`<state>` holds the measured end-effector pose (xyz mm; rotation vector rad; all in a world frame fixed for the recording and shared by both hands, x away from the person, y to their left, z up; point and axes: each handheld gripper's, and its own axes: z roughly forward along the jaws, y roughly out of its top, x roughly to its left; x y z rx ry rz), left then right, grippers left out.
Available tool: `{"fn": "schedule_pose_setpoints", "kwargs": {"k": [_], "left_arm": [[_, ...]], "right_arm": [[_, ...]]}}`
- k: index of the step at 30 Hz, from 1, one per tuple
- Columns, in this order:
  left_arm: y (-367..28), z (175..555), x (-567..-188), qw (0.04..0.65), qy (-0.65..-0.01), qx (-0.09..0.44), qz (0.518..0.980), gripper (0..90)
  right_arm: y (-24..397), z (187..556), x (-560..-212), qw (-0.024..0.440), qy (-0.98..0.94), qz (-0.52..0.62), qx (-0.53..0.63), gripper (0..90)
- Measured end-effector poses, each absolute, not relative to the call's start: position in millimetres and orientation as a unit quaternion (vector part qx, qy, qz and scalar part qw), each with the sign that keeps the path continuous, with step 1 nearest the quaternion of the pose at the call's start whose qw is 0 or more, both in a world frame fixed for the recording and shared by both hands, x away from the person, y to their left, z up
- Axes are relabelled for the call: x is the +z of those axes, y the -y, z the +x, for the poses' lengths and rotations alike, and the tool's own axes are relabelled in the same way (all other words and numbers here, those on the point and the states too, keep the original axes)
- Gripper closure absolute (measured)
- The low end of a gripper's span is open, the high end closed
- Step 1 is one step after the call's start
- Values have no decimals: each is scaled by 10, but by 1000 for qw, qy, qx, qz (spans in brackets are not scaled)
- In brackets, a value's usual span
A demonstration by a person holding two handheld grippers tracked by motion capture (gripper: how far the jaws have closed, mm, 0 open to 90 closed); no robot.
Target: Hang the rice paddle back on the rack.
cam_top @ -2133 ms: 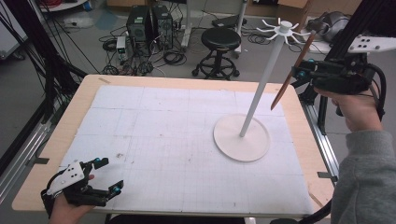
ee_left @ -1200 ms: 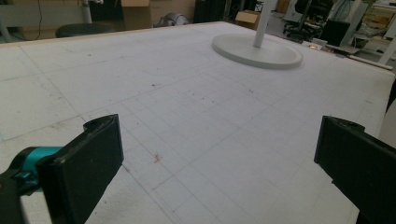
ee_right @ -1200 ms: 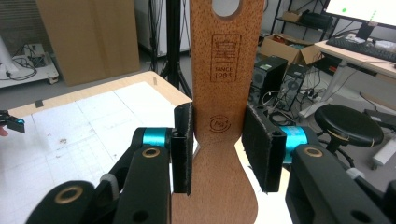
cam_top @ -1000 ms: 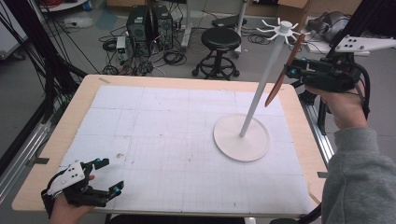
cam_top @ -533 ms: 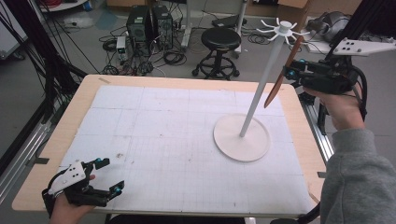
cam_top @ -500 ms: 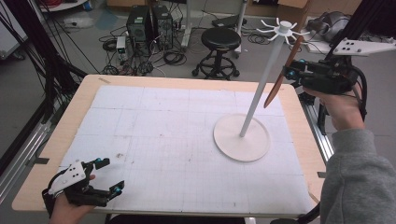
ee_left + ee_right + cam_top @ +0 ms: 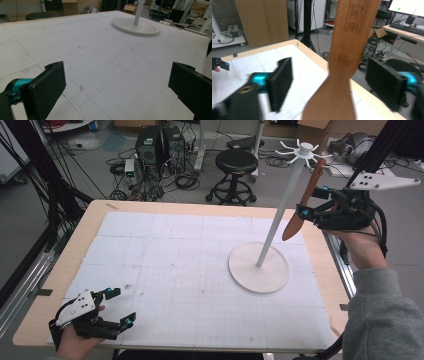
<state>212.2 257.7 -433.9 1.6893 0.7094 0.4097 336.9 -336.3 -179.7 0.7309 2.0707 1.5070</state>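
Cropping the left hand-held gripper [image 7: 122,306] at the high view's bottom edge, the frame leaves most of the forearm behind it out of sight, and the right sleeve [image 7: 385,320] is cut off at the lower right corner. In the right gripper view the wooden spatula [image 7: 347,50] runs past both the top and bottom of the frame, so neither of its ends can be seen there. From above, its upper tip sits close to the prongs of the white rack [image 7: 280,210], but whether it hangs on one is too small to tell. The left hand-held gripper rests low at the near left corner of the bench [image 7: 75,245], released, with its jaws wide apart over the gridded white sheet [image 7: 175,255] and nothing between them. The rack's round base [image 7: 258,267] stands on the sheet's right half, well apart from that gripper, and its thin pole leans up toward the far right. The right hand-held gripper [image 7: 312,202] is raised beyond the bench's right edge, pointing left at the tilted spatula. It too is released: the jaws stand on either side of the spatula's narrow neck, with a gap showing at each pad. Beyond the bench, a black stool [image 7: 238,162], computer towers [image 7: 160,142] and loose cables sit on the floor.
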Motion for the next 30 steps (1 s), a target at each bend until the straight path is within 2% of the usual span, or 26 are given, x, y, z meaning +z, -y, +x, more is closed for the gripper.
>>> {"fn": "schedule_pose_setpoints", "kwargs": {"k": [8, 9, 16, 30], "left_arm": [[-2515, 2183, -4340, 592, -296, 169, 730, 17], [-2508, 2187, -4342, 593, -297, 168, 729, 18], [-2446, 2250, -4341, 594, -287, 161, 734, 17], [-2406, 2288, -4336, 597, -282, 159, 734, 17]], "right_arm": [[3401, 3289, -2032, 219, -760, 275, 547, 62], [3409, 3280, -2081, 214, -761, 281, 544, 3], [3482, 3163, -2361, 200, -759, 297, 544, 0], [3540, 2920, -2889, 213, -747, 312, 547, 0]]}}
